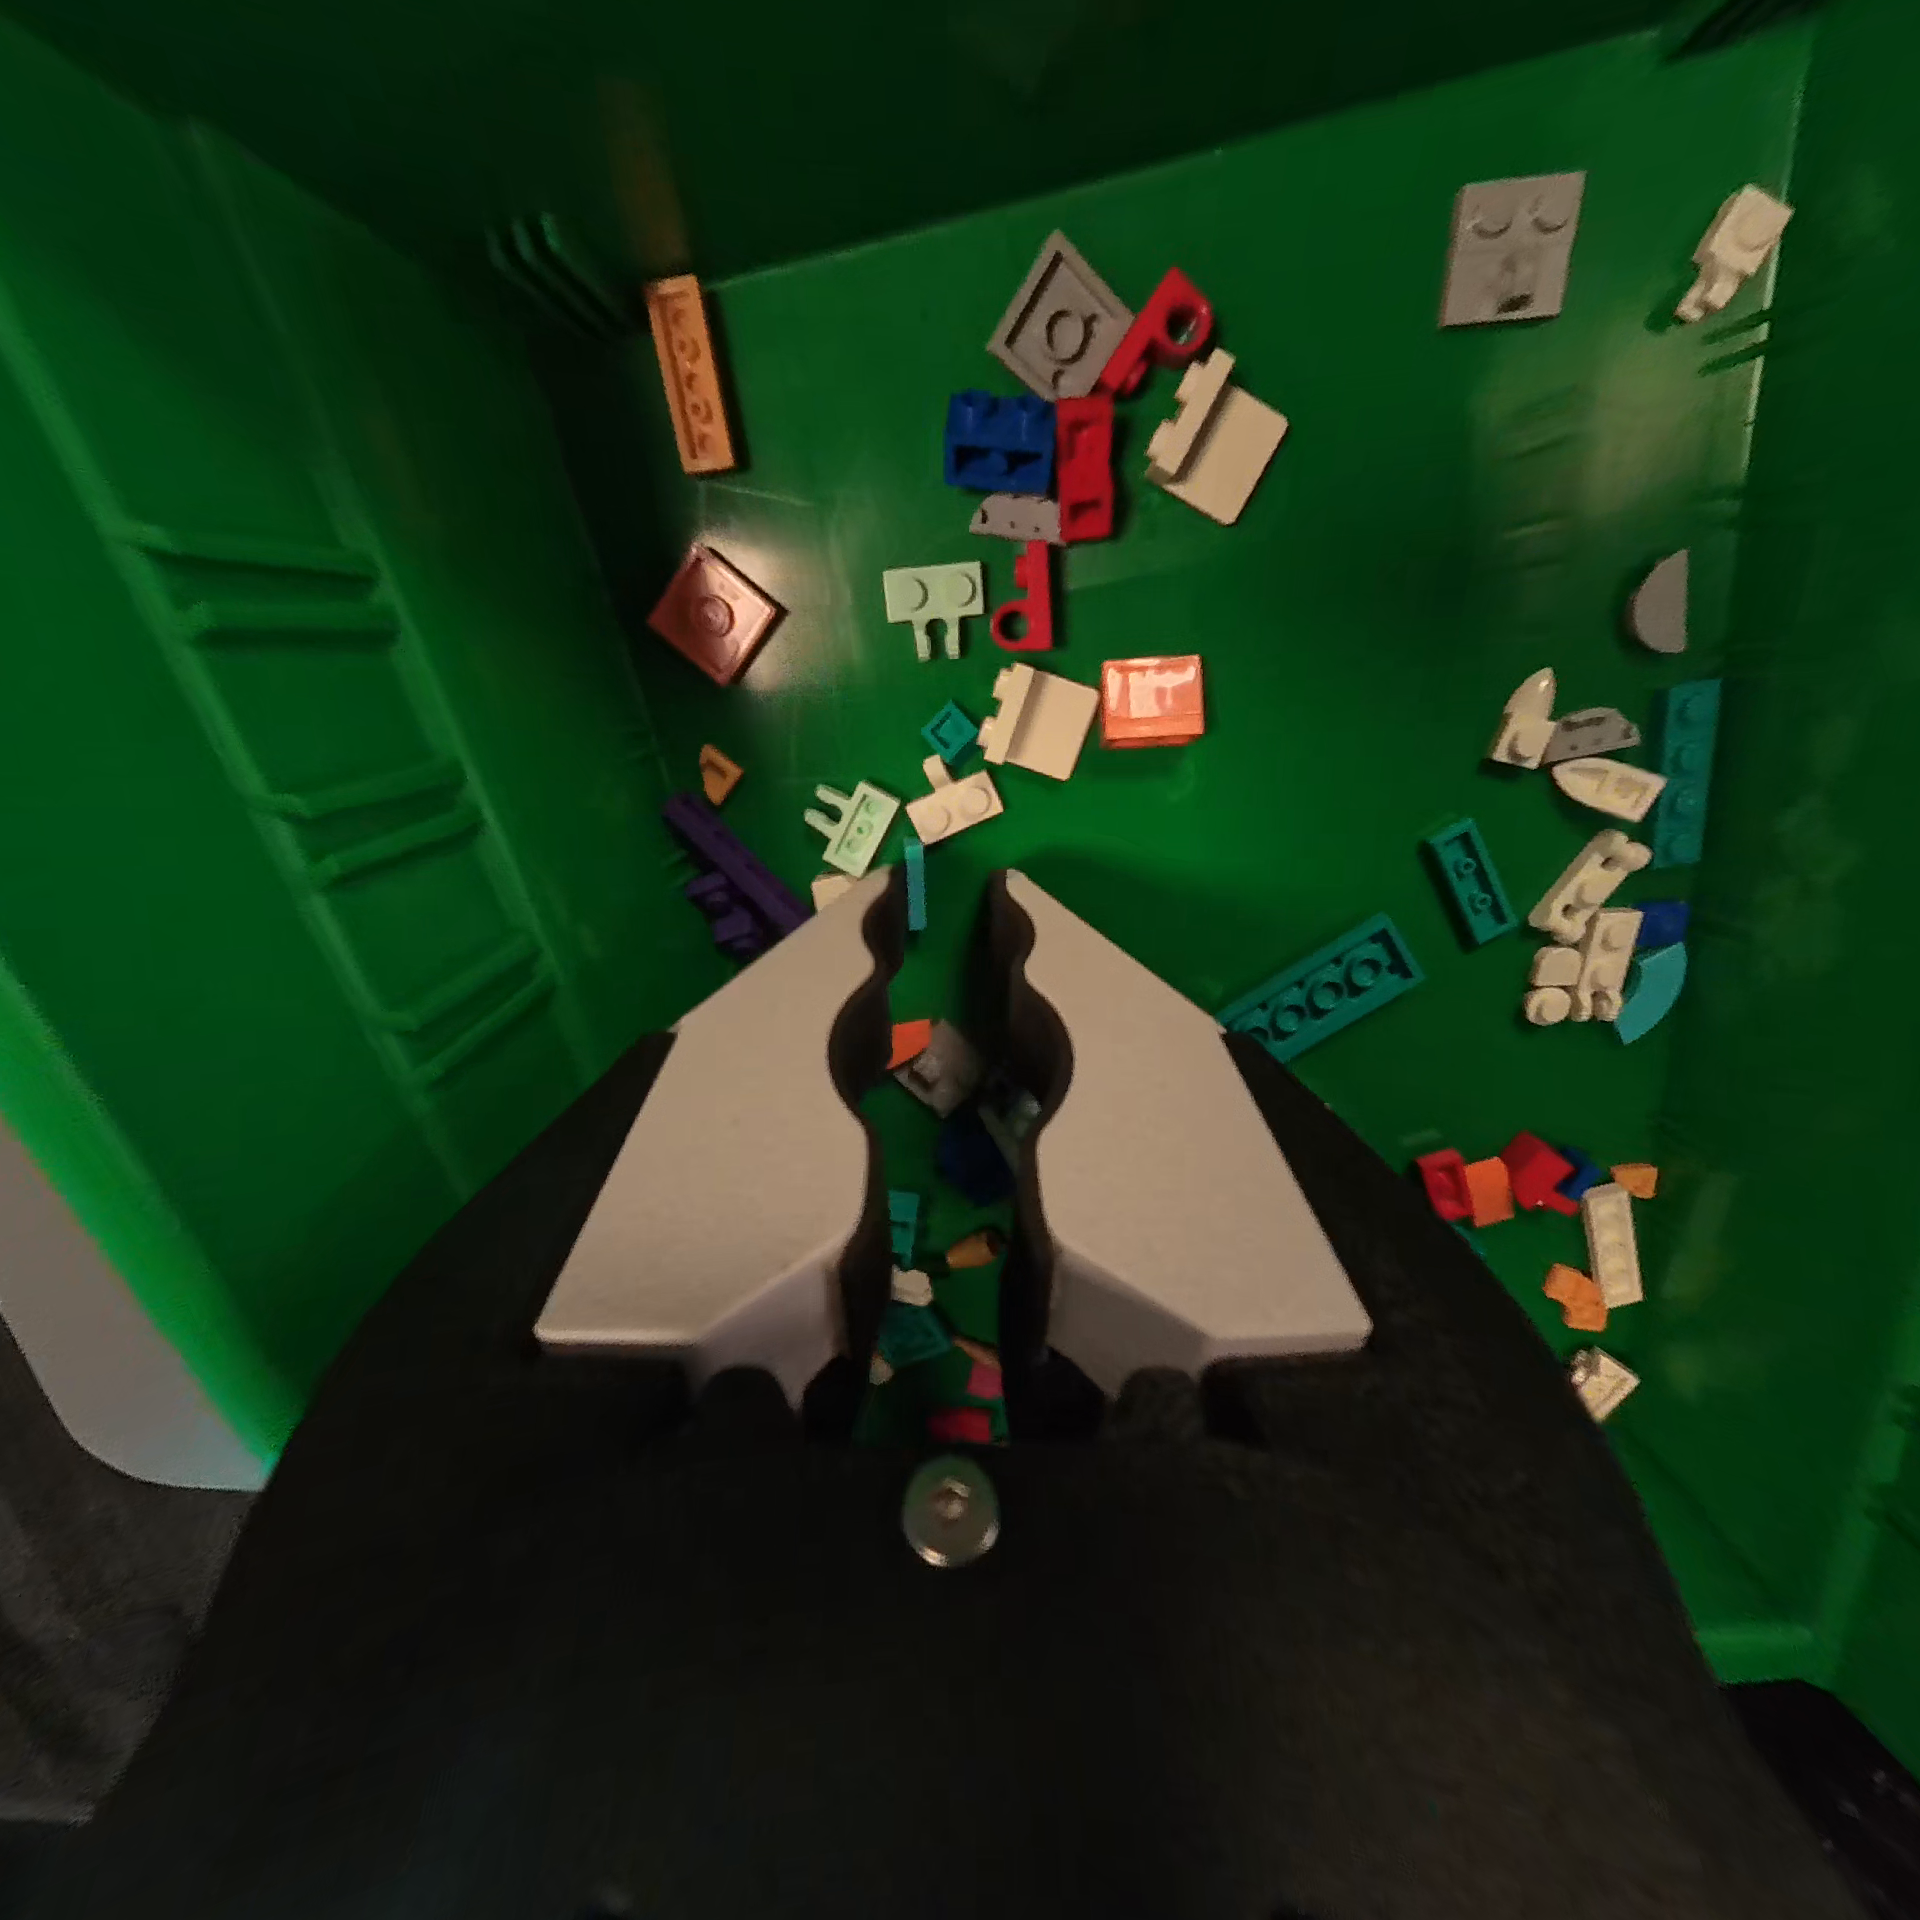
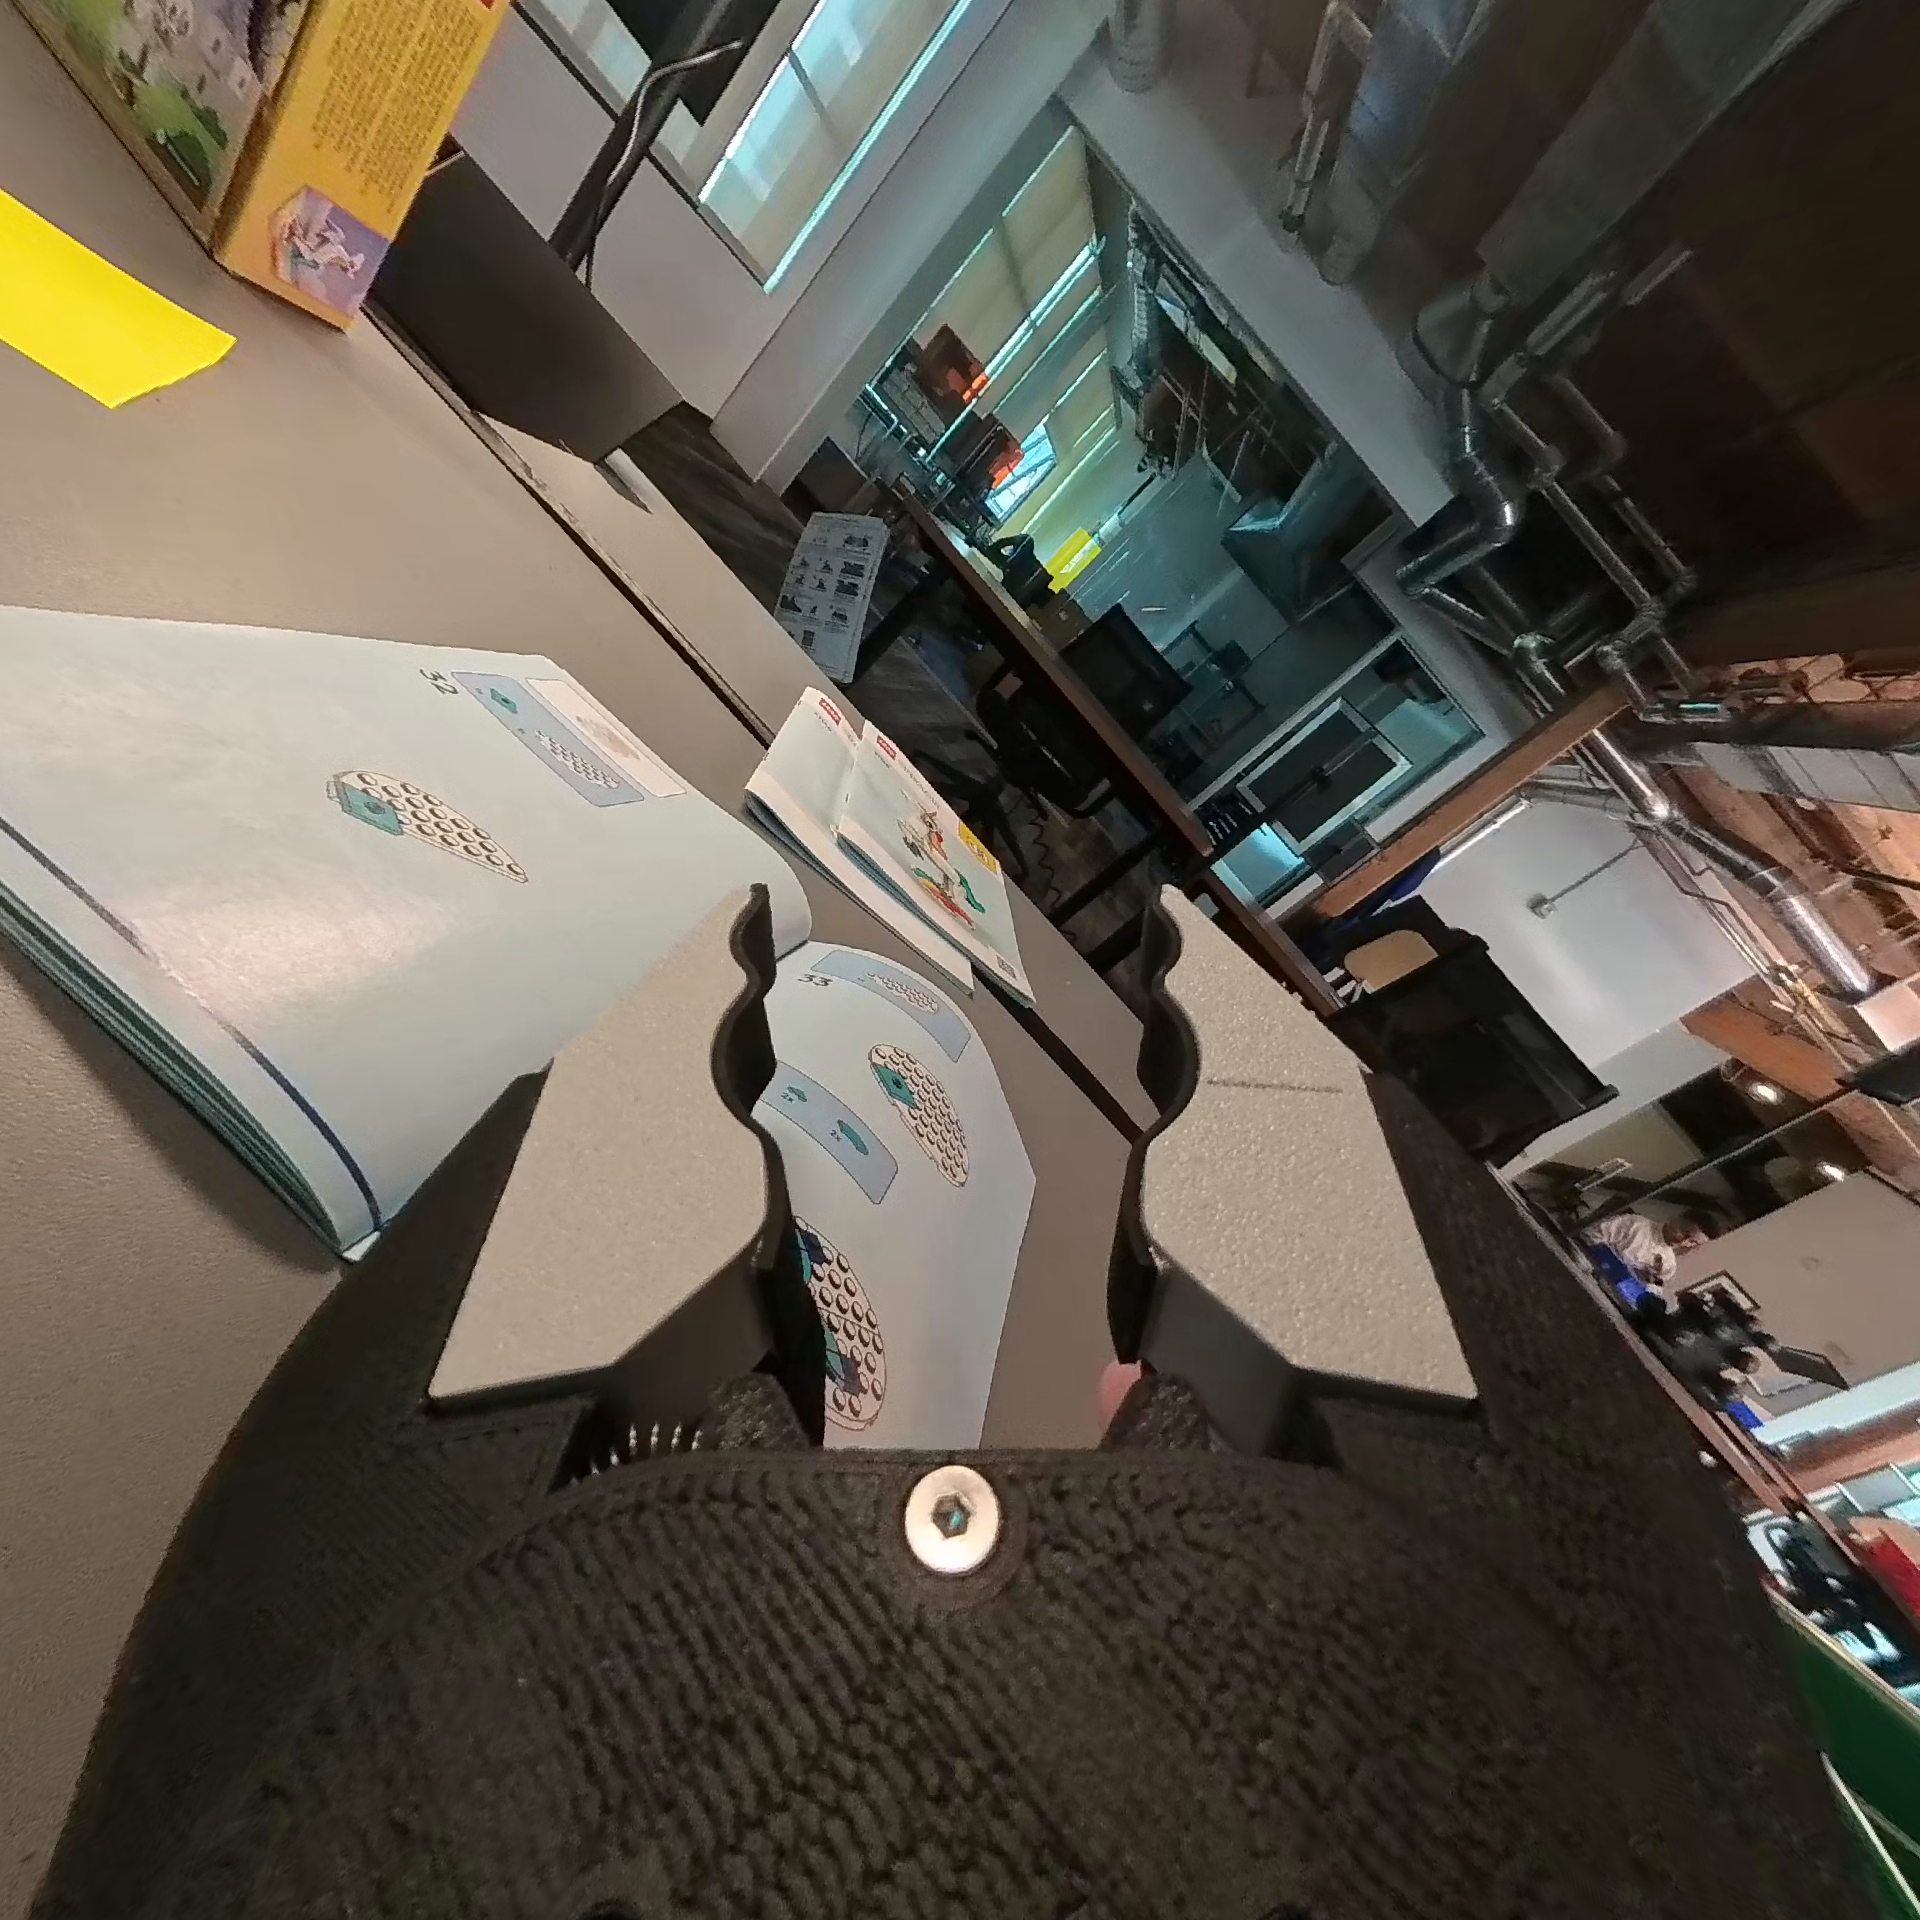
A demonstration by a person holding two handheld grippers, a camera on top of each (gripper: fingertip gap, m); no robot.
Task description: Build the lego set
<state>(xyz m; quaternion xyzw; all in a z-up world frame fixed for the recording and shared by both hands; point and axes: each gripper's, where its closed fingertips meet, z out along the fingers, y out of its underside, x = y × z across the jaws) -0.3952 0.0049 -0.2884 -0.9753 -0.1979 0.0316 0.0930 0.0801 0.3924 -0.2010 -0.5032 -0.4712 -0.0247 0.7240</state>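
Your left gripper (image 1: 948,904) hangs inside the green bin (image 1: 312,644), pointing down at its floor. Its fingers (image 1: 727,1122) stand slightly apart with a narrow gap between them. A thin teal piece (image 1: 914,883) stands on edge just beside the left fingertip, but you cannot tell from this view whether the fingers touch it.

The lego pieces are scattered loose over the bin floor. At 12 o'clock from the fingertips lies a cluster: a grey square plate (image 1: 1058,327), a blue brick (image 1: 1000,442) and red pieces (image 1: 1086,468), with a white slope piece (image 1: 1218,442) touching the group's right side. At 11 o'clock an orange plate (image 1: 691,376) lies against the bin's back corner, and a pinkish square plate (image 1: 715,615) sits below it. An orange brick (image 1: 1151,699) lies near the middle. At 3 o'clock a long teal plate (image 1: 1322,987) lies just beside the right finger. White and teal bits gather at 2 o'clock by the bin's right wall, and a small heap of red, orange and white pieces (image 1: 1538,1205) sits at 4 o'clock. More small pieces show through the gap between the fingers.

Your right gripper (image 2: 956,914) is tilted over the grey desk (image 2: 260,499), its fingers (image 2: 644,1174) spread wide and holding nothing. An open instruction booklet (image 2: 312,862) lies under them. A second booklet (image 2: 894,842) lies at 12 o'clock, a yellow sheet (image 2: 94,312) and the set's box (image 2: 322,156) at 10 o'clock.
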